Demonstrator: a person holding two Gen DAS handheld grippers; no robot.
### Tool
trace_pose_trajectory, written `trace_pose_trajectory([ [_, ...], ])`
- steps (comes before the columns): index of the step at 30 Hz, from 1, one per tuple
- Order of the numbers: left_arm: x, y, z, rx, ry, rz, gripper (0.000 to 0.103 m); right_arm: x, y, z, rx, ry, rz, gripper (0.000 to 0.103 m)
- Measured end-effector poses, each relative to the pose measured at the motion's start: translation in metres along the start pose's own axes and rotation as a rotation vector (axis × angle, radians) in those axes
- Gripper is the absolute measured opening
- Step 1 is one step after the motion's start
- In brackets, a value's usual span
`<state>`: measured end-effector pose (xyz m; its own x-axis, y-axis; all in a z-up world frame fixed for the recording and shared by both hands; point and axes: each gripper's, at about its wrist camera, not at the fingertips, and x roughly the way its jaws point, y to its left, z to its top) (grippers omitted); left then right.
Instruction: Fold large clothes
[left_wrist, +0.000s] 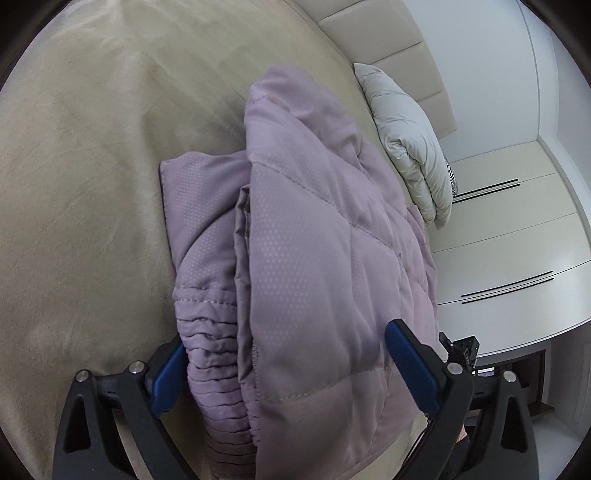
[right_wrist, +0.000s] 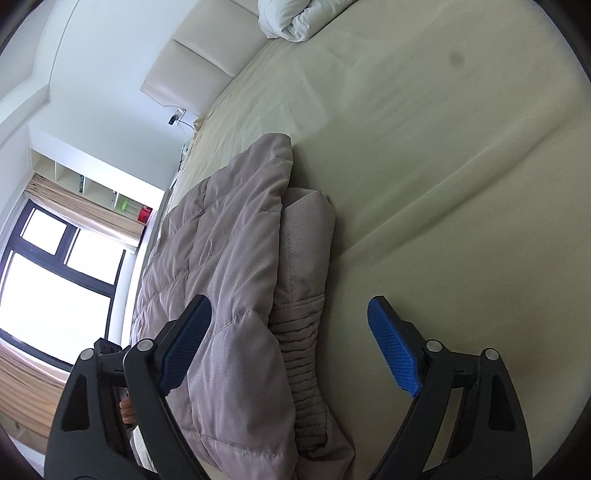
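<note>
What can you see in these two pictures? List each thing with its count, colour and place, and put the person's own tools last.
Jacket: one, mauve, quilted, folded on the bed.
Bed sheet: one, beige, under the jacket.
Pillow: one, pale grey, by the headboard.
Headboard: one, cream, padded, at the wall.
Window: one, dark-framed, bright, beside the bed.
Left tongs: one, black with blue pads, open around the jacket.
Right tongs: one, same colours, open over the jacket's edge.

A beige-sheeted bed (left_wrist: 92, 147) fills the frame's left — on it lie a folded mauve quilted jacket (left_wrist: 303, 229) (centre) and a pale pillow (left_wrist: 410, 144), upper right.
</note>
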<state>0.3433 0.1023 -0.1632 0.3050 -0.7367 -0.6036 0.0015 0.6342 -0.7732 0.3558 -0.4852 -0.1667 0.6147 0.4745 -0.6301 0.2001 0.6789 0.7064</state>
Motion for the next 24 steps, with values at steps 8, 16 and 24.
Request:
trace_pose_trajectory([
  [8,-0.017,0.021,0.0,-0.011,0.023,-0.14,0.087,0.047,0.006,0.015,-0.008,0.116,0.067,0.087],
  [16,-0.022,0.038,0.01,-0.062,0.038,-0.219,0.083,0.073,0.014,0.018,-0.048,0.194,0.135,0.088],
  [24,-0.017,0.036,0.016,-0.041,0.018,-0.346,0.081,0.088,0.024,0.016,-0.099,0.234,0.18,0.089],
])
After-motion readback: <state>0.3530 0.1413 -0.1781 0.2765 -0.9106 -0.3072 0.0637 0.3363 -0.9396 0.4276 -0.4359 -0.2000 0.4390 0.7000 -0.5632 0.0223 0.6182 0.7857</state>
